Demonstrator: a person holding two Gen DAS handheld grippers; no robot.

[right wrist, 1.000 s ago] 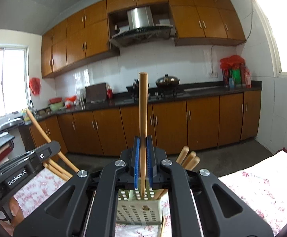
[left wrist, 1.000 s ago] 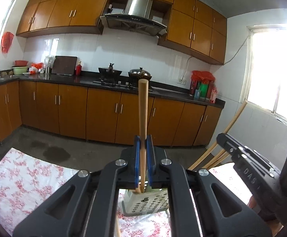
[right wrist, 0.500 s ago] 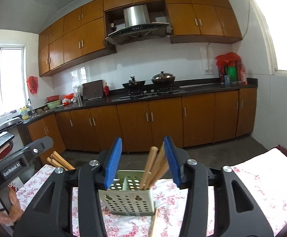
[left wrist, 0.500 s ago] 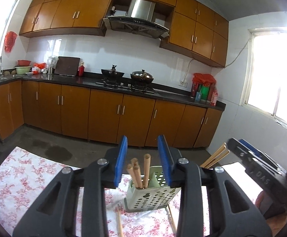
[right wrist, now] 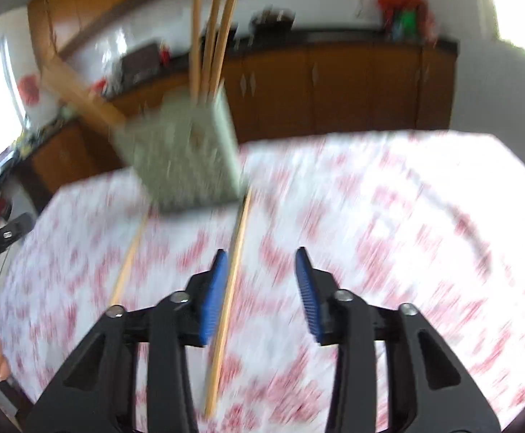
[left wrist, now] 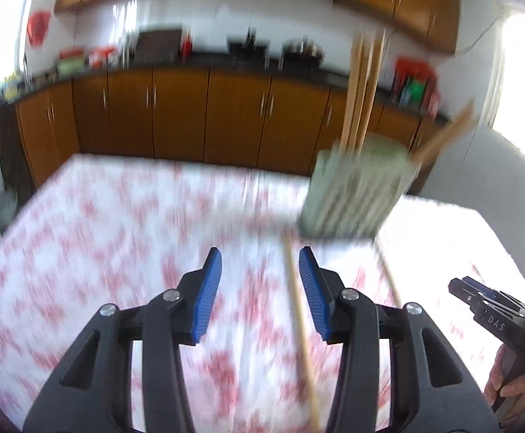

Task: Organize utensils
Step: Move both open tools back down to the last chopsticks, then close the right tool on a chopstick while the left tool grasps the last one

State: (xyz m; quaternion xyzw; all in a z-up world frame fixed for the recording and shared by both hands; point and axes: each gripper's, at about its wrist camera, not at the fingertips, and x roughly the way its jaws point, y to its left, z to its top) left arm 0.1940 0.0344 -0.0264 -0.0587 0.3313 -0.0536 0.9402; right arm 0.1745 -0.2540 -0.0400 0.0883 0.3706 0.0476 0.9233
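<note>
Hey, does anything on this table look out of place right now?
Yes. Two wooden chopsticks lie loose on the red-flowered tablecloth in front of the pale green perforated holder, while the other chopsticks stand inside it.

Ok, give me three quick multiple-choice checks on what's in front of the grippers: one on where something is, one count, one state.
1. Where does the green holder stand?
A. on the floral tablecloth
B. on the kitchen counter
C. in a sink

2. How many chopsticks lie loose on the cloth?
A. none
B. two
C. five

3. What state is the left gripper in?
A. shut on a chopstick
B. shut on the holder
C. open, with a chopstick lying between its jaws

Answers:
1 A: the holder's base sits on the patterned cloth, in front of the cabinets.
2 B: both wrist views show two sticks lying flat below the holder, though the frames are blurred.
3 C: the blue pads stand apart and neither presses the stick. The jaws have just been opening.
</note>
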